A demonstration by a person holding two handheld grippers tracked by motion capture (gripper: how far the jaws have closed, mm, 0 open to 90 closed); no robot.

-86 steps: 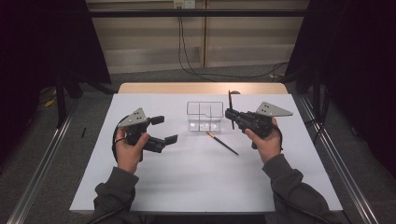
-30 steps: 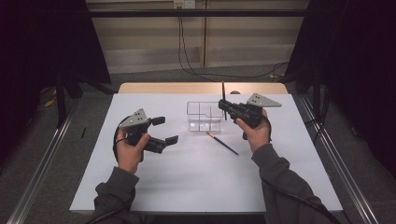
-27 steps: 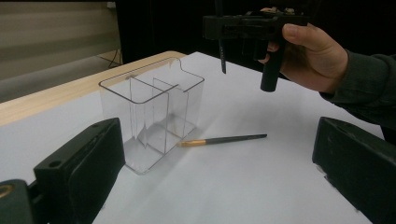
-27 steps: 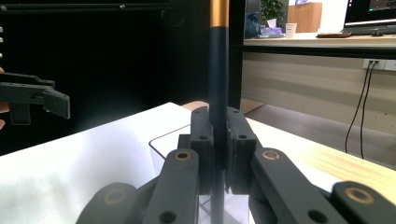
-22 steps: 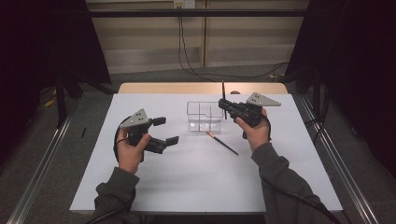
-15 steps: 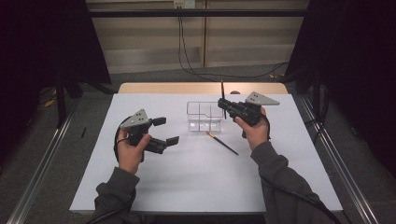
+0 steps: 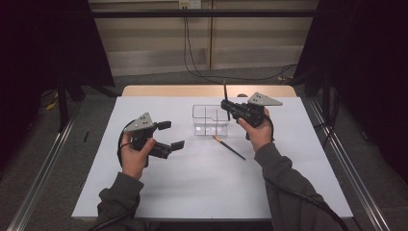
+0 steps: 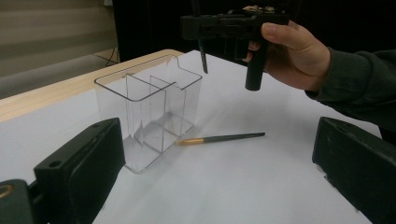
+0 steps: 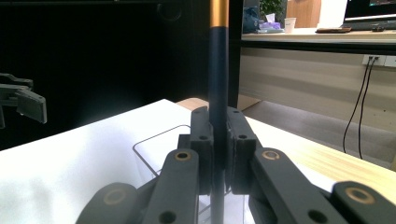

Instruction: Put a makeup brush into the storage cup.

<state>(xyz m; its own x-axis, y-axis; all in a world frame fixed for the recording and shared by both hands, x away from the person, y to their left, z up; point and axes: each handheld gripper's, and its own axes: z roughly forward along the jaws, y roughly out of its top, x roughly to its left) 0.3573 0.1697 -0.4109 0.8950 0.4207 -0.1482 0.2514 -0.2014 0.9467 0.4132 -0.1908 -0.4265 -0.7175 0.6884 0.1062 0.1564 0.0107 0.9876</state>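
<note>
**Counter stock: brushes and clear organizer**

Item 1: a dark brush (image 7: pixel 224 97), upright, clamped in your right tongs (image 7: pixel 226 107) above the right end of the clear organizer (image 7: pixel 210 121), its lower tip over the rim.
Item 2: a second brush (image 7: pixel 229 147), gold ferrule, flat on the white counter (image 7: pixel 202 183) just in front of the organizer.
Item 3: your left tongs (image 7: pixel 171 135), released, jaws spread wide and holding nothing, well left of the organizer.
</note>
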